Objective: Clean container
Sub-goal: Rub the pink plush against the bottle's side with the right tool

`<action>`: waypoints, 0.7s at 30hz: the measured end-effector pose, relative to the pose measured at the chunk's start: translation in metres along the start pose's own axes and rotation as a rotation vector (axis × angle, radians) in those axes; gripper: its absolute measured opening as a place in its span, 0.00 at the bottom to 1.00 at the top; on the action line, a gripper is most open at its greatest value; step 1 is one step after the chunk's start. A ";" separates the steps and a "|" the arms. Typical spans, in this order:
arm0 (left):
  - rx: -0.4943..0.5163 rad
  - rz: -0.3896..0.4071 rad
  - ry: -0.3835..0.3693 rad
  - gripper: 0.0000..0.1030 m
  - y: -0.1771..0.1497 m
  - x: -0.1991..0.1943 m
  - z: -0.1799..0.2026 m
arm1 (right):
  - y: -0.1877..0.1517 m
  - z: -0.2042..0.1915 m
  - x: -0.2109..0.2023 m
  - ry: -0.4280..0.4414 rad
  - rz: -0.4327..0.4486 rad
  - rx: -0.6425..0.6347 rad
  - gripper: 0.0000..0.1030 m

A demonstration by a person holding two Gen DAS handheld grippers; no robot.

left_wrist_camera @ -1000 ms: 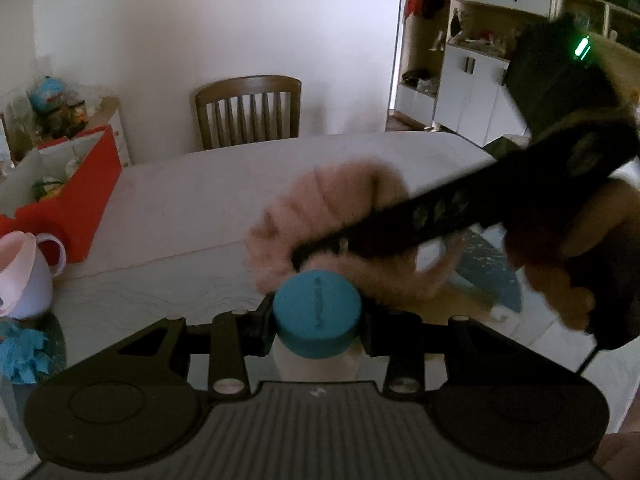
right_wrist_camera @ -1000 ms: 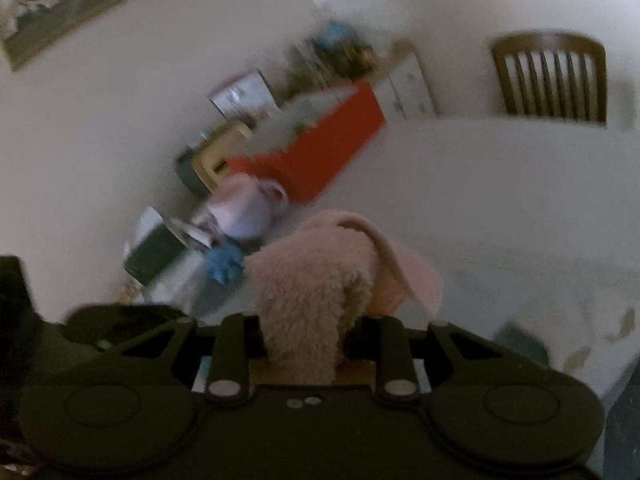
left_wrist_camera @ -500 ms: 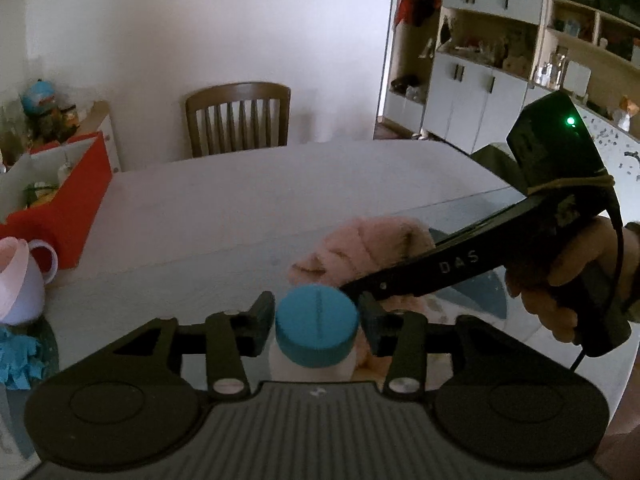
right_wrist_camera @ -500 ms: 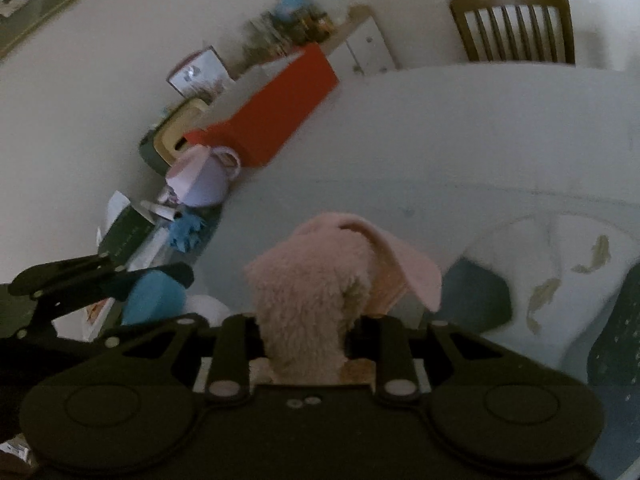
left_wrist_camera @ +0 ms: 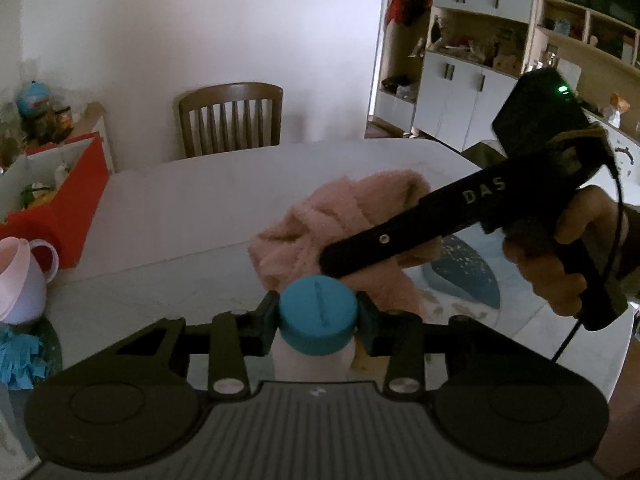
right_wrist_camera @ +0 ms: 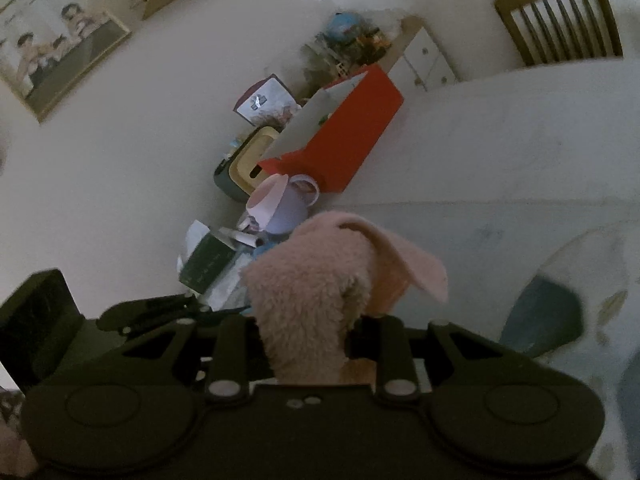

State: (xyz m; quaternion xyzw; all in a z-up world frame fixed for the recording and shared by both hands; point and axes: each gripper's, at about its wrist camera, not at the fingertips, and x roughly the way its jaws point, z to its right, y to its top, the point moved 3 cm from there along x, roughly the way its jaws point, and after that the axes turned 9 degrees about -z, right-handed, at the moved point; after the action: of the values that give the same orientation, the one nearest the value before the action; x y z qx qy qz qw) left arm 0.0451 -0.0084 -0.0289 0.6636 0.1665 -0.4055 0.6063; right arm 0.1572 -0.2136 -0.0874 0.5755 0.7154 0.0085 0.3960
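Observation:
A white container with a blue cap (left_wrist_camera: pixel 318 314) stands upright between the fingers of my left gripper (left_wrist_camera: pixel 318 320), which is shut on it just under the cap. My right gripper (right_wrist_camera: pixel 306 342) is shut on a fluffy pink cloth (right_wrist_camera: pixel 320 300). In the left wrist view the cloth (left_wrist_camera: pixel 320 232) hangs just behind and to the right of the cap, and the right gripper's black finger (left_wrist_camera: pixel 420 226) crosses in front of it. A hand (left_wrist_camera: pixel 560 256) holds that gripper at the right. The container is hidden in the right wrist view.
A white table (left_wrist_camera: pixel 200 208) spreads ahead, with a red box (left_wrist_camera: pixel 68 208) and a pale jug (left_wrist_camera: pixel 20 280) at its left and blue paper scraps (left_wrist_camera: pixel 18 360) near me. A wooden chair (left_wrist_camera: pixel 232 120) stands behind; cupboards (left_wrist_camera: pixel 460 80) line the right.
The right gripper with the pink cloth dropped from in front of the cap to beside it, then rose a little and shifted right. The left gripper kept hold of the container.

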 end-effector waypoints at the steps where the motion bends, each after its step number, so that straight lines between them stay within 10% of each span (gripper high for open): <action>1: -0.002 0.002 -0.001 0.38 -0.001 0.000 0.000 | -0.001 0.004 0.001 0.011 -0.003 0.016 0.25; 10: -0.040 0.010 -0.007 0.38 -0.007 -0.002 -0.003 | -0.014 0.037 0.027 -0.001 -0.054 0.141 0.25; 21: -0.089 0.018 -0.006 0.38 -0.019 -0.016 -0.014 | -0.041 0.023 0.062 -0.250 -0.198 -0.096 0.25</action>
State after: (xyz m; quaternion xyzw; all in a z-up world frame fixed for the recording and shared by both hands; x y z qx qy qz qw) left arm 0.0265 0.0125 -0.0307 0.6360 0.1766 -0.3944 0.6394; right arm 0.1354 -0.1861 -0.1574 0.4793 0.7125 -0.0678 0.5079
